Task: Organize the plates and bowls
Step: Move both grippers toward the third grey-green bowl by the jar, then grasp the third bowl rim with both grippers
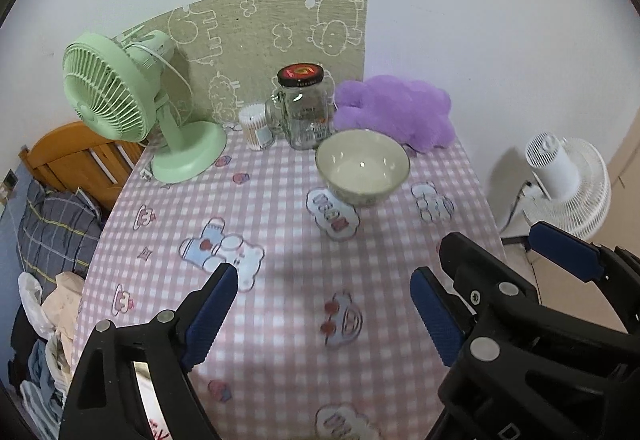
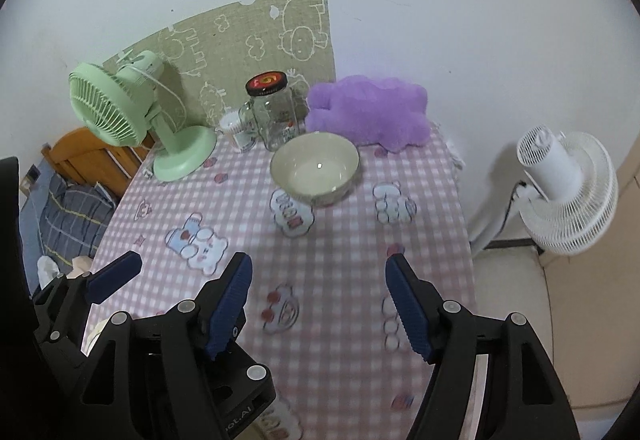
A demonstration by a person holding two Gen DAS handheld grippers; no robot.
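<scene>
The bowl [image 1: 363, 167] sits upright on the table [image 1: 280, 320] well ahead of both my grippers, a little to the right of my left gripper's line and a little left of my right gripper's line. It is pale, cream inside with a faint greenish rim, glossy enough to catch a small spot of light, with some faint pattern low on its outer wall that I cannot make out. It looks empty. My left gripper [image 1: 324, 304] hangs over the near part of the checked pink cloth with its blue pads spread wide and nothing between them; my right gripper [image 2: 318, 304] is just beside it, likewise spread apart and holding nothing. Just beyond the bowl, nearly touching its far rim in my view, stands a glass jar [image 1: 306, 110] with a handle and a dark lid, and left of that a small tub of cotton swabs [image 1: 255, 125]. A purple plush cushion [image 1: 396, 110] lies behind and right of the bowl against the wall. Farther left ahead is a green desk fan [image 1: 132, 108] on its round base. Off the table's right side, on the floor, stands a white fan [image 2: 560, 188]. Between my pads and the bowl there is only bare cloth.
</scene>
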